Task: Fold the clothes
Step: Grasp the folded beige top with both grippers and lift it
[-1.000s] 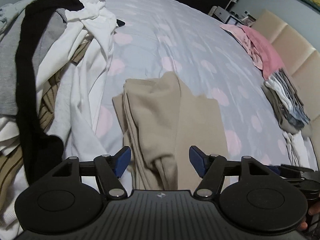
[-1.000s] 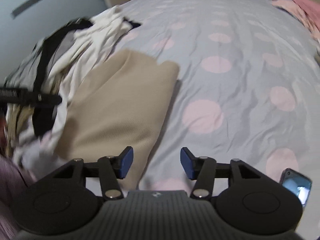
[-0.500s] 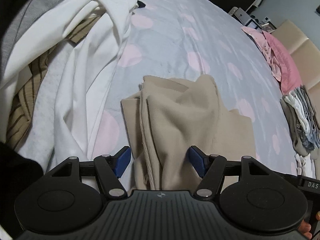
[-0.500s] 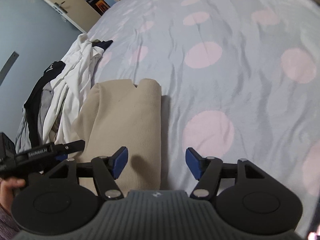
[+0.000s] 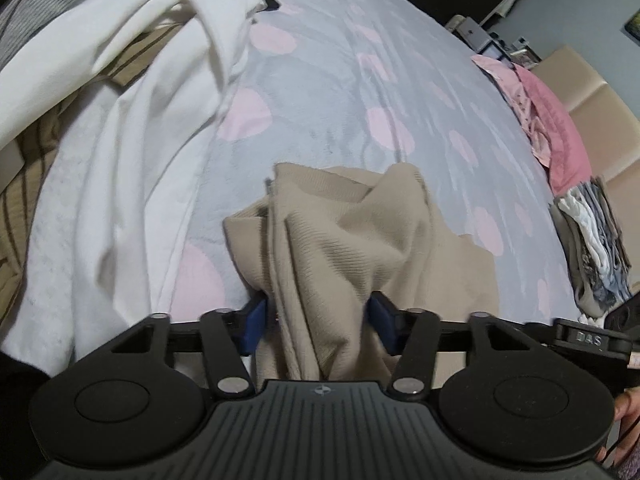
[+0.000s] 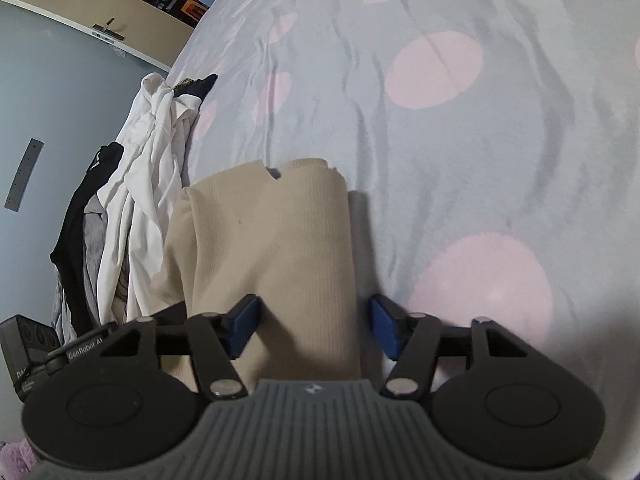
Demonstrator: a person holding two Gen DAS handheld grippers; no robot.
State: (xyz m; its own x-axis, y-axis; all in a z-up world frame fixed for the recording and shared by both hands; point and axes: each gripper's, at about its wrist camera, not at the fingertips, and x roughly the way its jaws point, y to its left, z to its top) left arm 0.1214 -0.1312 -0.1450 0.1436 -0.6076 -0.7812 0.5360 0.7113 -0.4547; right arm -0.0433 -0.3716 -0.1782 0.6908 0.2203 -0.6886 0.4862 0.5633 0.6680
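A beige ribbed garment [image 5: 352, 240] lies partly folded on the bed. In the left wrist view its bunched edge sits between the blue pads of my left gripper [image 5: 318, 322], whose jaws stand open around it. In the right wrist view the same garment [image 6: 276, 248] lies smooth and folded, and its near edge lies between the pads of my right gripper [image 6: 314, 328], also open around the cloth. The left gripper's body [image 6: 76, 352] shows at the lower left of the right wrist view.
A heap of unfolded white, grey, black and striped clothes [image 5: 120, 128] lies to the left, also in the right wrist view [image 6: 132, 200]. A stack of folded clothes [image 5: 592, 240] and pink garments [image 5: 548, 120] sit at the bed's right edge. The bedsheet [image 6: 460, 140] is grey with pink dots.
Both grippers moved forward onto the beige garment; its edges now lie between the open jaws. The garment's left side has bunched up.
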